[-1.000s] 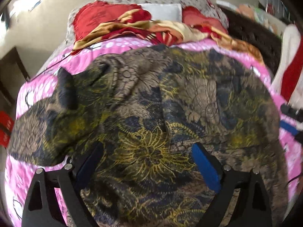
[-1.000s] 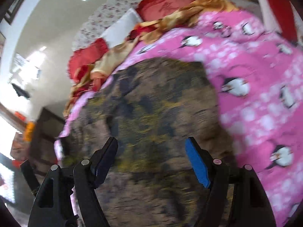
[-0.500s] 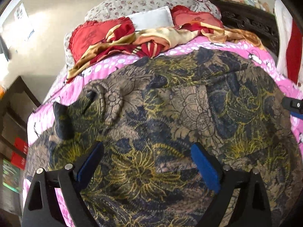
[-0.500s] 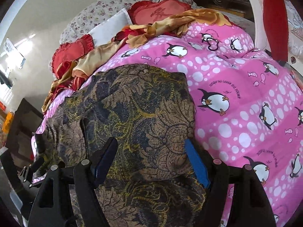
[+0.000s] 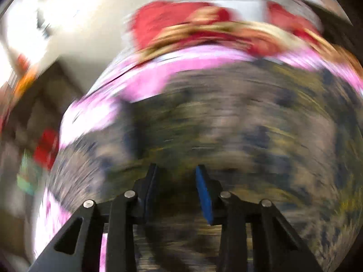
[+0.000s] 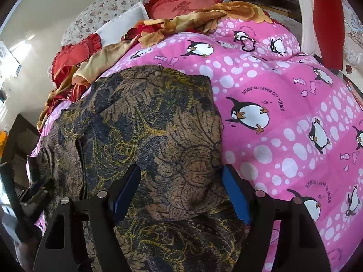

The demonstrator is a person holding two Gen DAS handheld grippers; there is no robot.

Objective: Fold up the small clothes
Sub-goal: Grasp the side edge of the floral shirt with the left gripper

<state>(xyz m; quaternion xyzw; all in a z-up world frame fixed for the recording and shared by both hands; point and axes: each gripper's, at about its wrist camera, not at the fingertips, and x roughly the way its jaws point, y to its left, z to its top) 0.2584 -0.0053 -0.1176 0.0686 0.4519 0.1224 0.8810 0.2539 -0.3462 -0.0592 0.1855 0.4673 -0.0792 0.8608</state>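
A brown, navy and yellow flower-patterned garment (image 6: 149, 122) lies spread on a pink penguin quilt (image 6: 283, 104). My right gripper (image 6: 181, 179) is open, its blue-padded fingers (image 6: 236, 195) straddling the garment's near right part, low over the cloth. The left wrist view is motion-blurred; the same garment (image 5: 238, 122) fills it. My left gripper (image 5: 177, 181) has its jaws much narrower than before, with a gap still between them over the garment's near left part; whether cloth is pinched is unclear.
Red and gold cloths (image 6: 158, 29) and pillows (image 6: 118, 26) are heaped at the far end of the bed. A white and red frame (image 6: 326, 18) stands at the right. Dark furniture (image 5: 34, 104) stands left of the bed.
My left gripper's jaws have closed to a narrow gap and it is moving fast, blurring its view. My right gripper has stayed open and come slightly closer to the garment.
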